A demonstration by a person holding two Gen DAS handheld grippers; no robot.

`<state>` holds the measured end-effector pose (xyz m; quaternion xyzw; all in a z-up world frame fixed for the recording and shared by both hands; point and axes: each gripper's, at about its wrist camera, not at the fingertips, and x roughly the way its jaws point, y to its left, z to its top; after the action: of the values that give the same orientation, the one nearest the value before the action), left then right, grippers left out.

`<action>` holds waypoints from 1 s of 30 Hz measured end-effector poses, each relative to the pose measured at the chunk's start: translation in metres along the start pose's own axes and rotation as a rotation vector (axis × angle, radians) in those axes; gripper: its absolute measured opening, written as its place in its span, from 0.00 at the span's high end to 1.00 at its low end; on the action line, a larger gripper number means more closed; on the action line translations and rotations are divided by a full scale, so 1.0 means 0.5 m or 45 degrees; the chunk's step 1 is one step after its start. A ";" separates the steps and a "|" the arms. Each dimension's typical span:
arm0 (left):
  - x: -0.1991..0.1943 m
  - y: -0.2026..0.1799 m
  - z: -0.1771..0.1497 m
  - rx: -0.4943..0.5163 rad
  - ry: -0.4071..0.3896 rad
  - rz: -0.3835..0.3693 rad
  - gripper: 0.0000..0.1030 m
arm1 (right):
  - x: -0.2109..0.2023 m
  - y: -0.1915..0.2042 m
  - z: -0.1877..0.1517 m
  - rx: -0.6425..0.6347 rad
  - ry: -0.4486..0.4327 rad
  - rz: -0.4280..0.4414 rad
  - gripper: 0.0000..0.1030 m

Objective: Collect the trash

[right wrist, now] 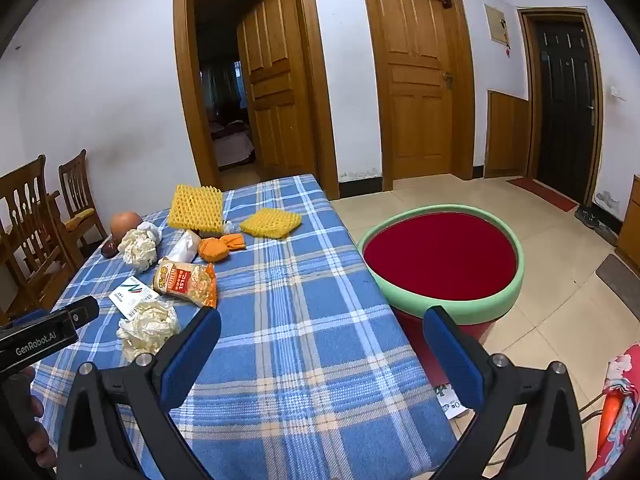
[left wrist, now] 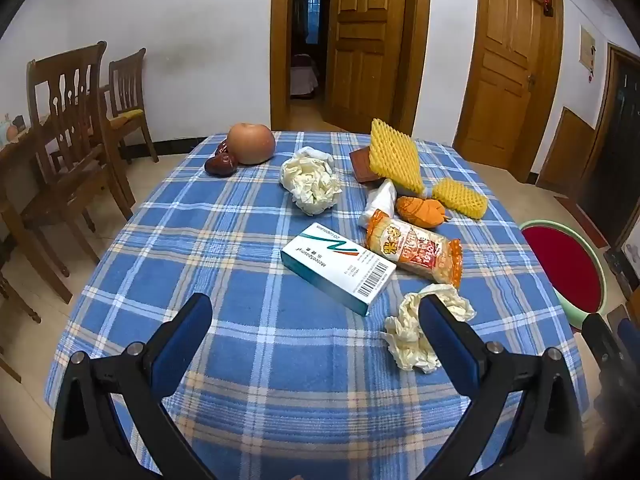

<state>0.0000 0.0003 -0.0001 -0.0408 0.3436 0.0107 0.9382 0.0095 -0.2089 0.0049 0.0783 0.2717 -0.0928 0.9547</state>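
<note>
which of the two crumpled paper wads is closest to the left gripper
The paper wad beside the medicine box's barcode end, right at the left gripper's finger. The other wad lies farther back, near the apple.

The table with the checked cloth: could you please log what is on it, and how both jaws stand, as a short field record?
surface: table with blue checked cloth
near trash: crumpled paper, medicine box, snack packet
far trash: second paper ball, two yellow foam nets, orange wrapper
fruit: apple with red dates, far left
bin: red with green rim, on the floor right of the table
left gripper: jaws open, empty
right gripper: jaws open, empty
</note>
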 end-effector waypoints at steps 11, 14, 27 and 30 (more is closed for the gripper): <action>-0.001 0.000 0.000 0.015 0.002 0.013 0.02 | -0.001 0.005 -0.001 -0.017 0.006 -0.010 0.00; 0.000 -0.001 0.000 0.017 0.005 0.016 0.02 | -0.002 0.005 0.000 -0.016 0.007 -0.009 0.00; 0.000 0.000 0.000 0.017 0.006 0.017 0.02 | -0.003 0.006 0.000 -0.019 0.007 -0.009 0.00; 0.000 0.000 0.000 0.018 0.006 0.016 0.02 | -0.003 0.006 0.000 -0.019 0.008 -0.009 0.00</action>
<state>0.0001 0.0001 0.0001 -0.0319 0.3461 0.0142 0.9375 0.0091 -0.2057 0.0061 0.0707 0.2755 -0.0938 0.9541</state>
